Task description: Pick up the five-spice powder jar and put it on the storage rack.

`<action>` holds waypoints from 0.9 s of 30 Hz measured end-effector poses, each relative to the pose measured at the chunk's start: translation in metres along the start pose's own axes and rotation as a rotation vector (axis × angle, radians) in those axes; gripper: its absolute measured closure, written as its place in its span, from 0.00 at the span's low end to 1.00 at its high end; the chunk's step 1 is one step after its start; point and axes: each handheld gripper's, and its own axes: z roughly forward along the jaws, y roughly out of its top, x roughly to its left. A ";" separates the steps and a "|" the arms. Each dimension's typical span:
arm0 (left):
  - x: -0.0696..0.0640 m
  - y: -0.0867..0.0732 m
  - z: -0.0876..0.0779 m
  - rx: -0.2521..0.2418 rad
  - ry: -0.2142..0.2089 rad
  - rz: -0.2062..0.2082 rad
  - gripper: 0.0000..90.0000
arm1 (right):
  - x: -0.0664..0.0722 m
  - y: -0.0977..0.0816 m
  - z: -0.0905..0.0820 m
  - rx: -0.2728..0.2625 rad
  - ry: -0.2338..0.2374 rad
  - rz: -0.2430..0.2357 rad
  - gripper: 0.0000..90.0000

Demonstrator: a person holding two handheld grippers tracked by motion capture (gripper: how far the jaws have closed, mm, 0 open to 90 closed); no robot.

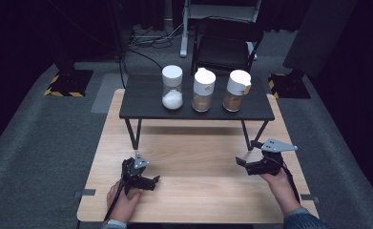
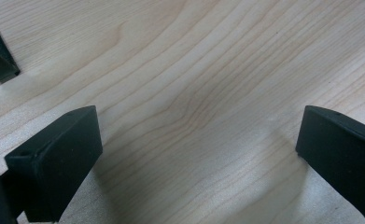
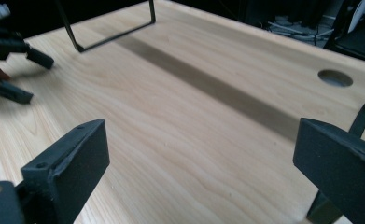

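Observation:
Three clear jars with white lids stand in a row on a low black shelf [image 1: 146, 107]. The left jar [image 1: 172, 88] holds white powder, the middle jar [image 1: 203, 90] and the right jar [image 1: 236, 90] hold brown powder. My left gripper [image 1: 149, 182] rests low over the wooden table [image 1: 198, 191] at the front left. Its jaws stand wide apart with bare wood between them [image 2: 196, 123]. My right gripper [image 1: 247, 152] hovers at the front right, in front of the shelf's right leg, open and empty [image 3: 201, 135]. The left gripper [image 3: 12, 70] is also visible far off in the right gripper view.
The shelf stands on thin black wire legs [image 3: 110, 28], with its shadow on the wood beneath. A round hole [image 3: 335, 78] is cut in the tabletop. A black chair [image 1: 224, 45] and cables lie behind the table on grey carpet.

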 end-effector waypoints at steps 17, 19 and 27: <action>0.000 0.000 0.000 0.000 0.000 -0.002 0.00 | 0.001 -0.030 0.013 0.077 -0.013 0.036 0.04; 0.000 0.000 0.000 0.000 0.000 -0.002 0.00 | 0.002 -0.031 0.015 0.095 -0.024 0.031 0.04; 0.000 0.000 0.000 -0.001 0.000 -0.002 0.00 | 0.000 -0.040 0.024 0.157 -0.033 0.053 0.04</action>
